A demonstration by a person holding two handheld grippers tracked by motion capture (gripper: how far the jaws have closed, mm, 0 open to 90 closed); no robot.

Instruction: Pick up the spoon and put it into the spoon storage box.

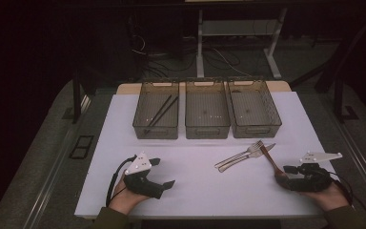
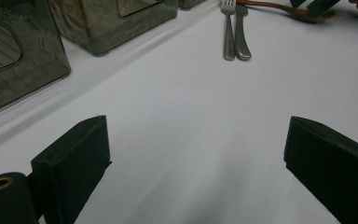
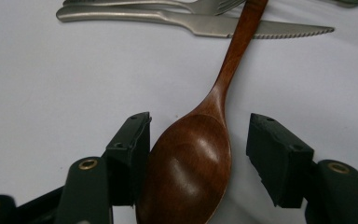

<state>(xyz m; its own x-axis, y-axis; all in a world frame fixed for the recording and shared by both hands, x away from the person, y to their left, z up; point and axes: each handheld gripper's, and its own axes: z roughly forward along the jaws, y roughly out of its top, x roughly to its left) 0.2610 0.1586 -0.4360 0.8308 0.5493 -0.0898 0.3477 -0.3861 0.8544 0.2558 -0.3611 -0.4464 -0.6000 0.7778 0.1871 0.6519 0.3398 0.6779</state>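
A brown wooden spoon [image 1: 269, 160] lies on the white table [image 1: 195, 191] at the right, its handle resting across a steel knife [image 1: 268, 147] and beside a steel fork [image 1: 254, 146]. My right gripper [image 1: 284, 172] is open around the spoon's bowl [image 3: 191, 163]. One of its fingers [image 3: 130, 149] touches the bowl's side, and the other stands a small gap away. My left gripper [image 1: 163, 172] rests at the table's front left, wide open [image 2: 196, 158] over bare table. From there the fork [image 2: 228, 30], knife [image 2: 242, 35] and spoon [image 2: 279, 8] lie far ahead.
Three clear grey bins stand in a row at the back of the table. The left bin [image 1: 156, 129] holds a pair of dark chopsticks [image 1: 161, 112]. The middle bin [image 1: 207, 130] and right bin [image 1: 257, 129] look empty. A person's hands hold both grippers at the front edge.
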